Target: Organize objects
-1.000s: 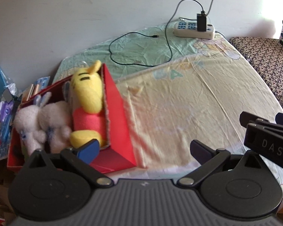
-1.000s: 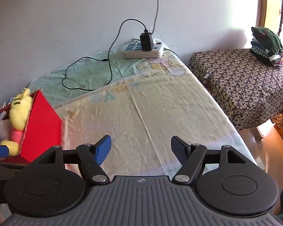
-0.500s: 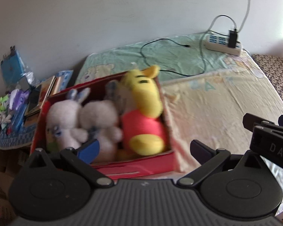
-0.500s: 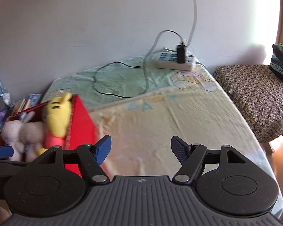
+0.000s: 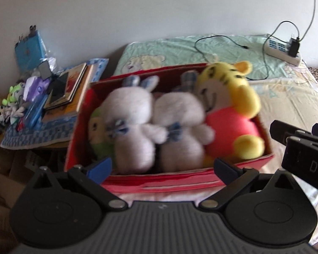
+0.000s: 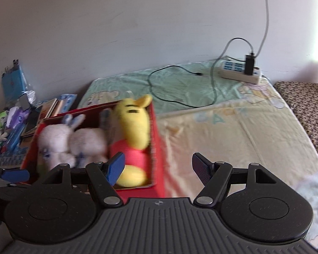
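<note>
Inside red box (image 5: 180,182), packed plush toys (image 5: 180,124)

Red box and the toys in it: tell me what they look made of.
Red box: seemingly cardboard, matte; thin flat walls with sharp folded edges. White rabbits: plush with fuzzy, nubby pile. Yellow tiger: smoother short plush, pink fabric body. The images are blurred, so texture is uncertain.

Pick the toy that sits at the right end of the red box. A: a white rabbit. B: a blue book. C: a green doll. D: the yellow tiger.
D: the yellow tiger in a pink shirt fills the right end of the box, with two white rabbits to its left.
</note>
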`<action>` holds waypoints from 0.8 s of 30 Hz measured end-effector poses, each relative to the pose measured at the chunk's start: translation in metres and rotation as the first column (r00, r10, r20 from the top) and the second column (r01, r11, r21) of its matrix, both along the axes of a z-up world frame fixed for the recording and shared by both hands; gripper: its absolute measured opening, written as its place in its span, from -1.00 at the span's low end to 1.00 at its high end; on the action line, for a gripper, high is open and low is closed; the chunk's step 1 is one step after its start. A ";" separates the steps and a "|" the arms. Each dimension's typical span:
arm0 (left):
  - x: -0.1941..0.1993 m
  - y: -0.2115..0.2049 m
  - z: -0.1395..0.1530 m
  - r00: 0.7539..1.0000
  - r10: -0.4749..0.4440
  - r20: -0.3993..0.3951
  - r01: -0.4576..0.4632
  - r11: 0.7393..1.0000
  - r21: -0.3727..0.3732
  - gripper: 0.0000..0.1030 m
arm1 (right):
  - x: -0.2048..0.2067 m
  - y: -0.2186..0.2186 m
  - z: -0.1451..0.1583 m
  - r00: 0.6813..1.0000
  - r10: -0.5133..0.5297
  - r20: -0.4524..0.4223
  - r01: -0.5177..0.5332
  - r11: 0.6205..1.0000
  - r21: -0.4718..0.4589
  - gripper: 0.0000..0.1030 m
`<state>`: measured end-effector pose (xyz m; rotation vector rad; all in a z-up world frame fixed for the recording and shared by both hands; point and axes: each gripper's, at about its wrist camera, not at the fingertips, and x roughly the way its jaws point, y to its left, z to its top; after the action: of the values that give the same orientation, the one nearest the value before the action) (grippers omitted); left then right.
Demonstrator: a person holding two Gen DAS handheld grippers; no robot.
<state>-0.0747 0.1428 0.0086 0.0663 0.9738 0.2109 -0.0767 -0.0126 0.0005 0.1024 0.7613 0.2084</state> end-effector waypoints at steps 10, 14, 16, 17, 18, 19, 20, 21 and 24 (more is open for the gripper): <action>-0.005 0.046 0.001 1.000 -0.013 -0.008 0.013 1.000 -0.020 0.99 | -0.003 0.047 0.001 1.000 0.019 0.006 -0.019 1.000 -0.011 0.41; -0.001 0.056 -0.002 1.000 -0.022 -0.011 0.022 0.999 -0.026 0.99 | -0.002 0.055 -0.002 1.000 0.005 -0.003 -0.005 1.000 -0.023 0.41; 0.002 0.061 -0.003 1.000 -0.023 -0.019 0.022 0.999 -0.037 0.99 | -0.001 0.057 -0.003 1.000 -0.002 -0.007 0.001 1.000 -0.024 0.41; 0.003 0.063 -0.004 0.999 -0.023 -0.022 0.022 0.999 -0.043 0.99 | -0.001 0.058 -0.002 1.000 -0.003 -0.008 0.002 1.000 -0.025 0.41; 0.005 0.064 -0.004 0.999 -0.023 -0.022 0.022 0.999 -0.044 0.99 | 0.000 0.059 -0.002 1.000 -0.002 -0.006 0.002 1.000 -0.029 0.41; 0.005 0.064 -0.005 1.000 -0.023 -0.020 0.022 0.999 -0.042 0.99 | 0.001 0.060 -0.001 1.000 -0.001 -0.003 0.001 0.999 -0.033 0.41; 0.006 0.064 -0.005 1.000 -0.022 -0.019 0.021 0.999 -0.039 0.99 | 0.002 0.062 -0.001 1.000 0.000 -0.001 0.000 0.999 -0.036 0.41; 0.007 0.064 -0.006 1.000 -0.018 -0.019 0.018 0.999 -0.037 0.99 | 0.003 0.064 -0.002 1.000 0.004 -0.001 -0.004 0.999 -0.038 0.41; 0.010 0.068 -0.007 1.000 -0.006 -0.017 0.005 0.999 -0.050 0.99 | 0.008 0.067 -0.003 1.000 0.027 0.001 -0.027 0.999 -0.046 0.41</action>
<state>-0.0649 0.2110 0.0015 0.0252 0.9951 0.1813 -0.0690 0.0543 -0.0028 0.0483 0.7660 0.2169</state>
